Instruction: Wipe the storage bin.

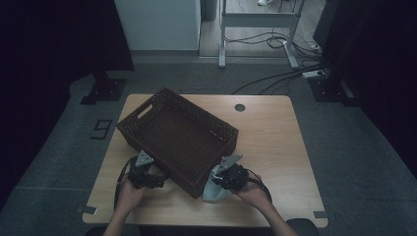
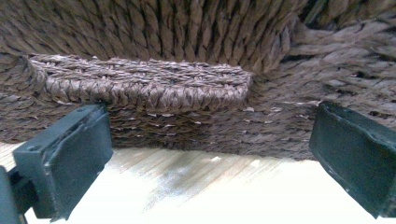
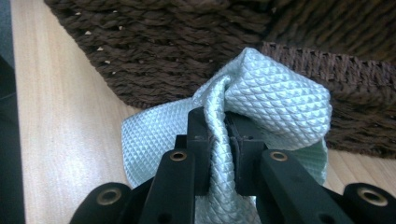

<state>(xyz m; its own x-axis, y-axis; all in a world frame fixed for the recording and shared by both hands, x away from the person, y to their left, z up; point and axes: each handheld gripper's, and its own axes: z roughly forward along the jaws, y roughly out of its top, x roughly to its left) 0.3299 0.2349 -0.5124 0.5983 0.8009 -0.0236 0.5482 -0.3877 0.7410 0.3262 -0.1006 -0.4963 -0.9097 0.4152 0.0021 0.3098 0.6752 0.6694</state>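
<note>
A dark brown woven basket stands at an angle on the wooden table. My right gripper is shut on a pale green quilted cloth at the basket's near right corner. In the right gripper view the cloth bunches up between the jaws, right against the basket wall. My left gripper is open beside the basket's near left wall. In the left gripper view its fingers stand wide apart, facing the woven wall and its handle ridge, with nothing between them.
A small round dark grommet sits in the table's far edge. A dark label with a digit lies on the floor to the left. Beyond the table stand a desk frame and cables.
</note>
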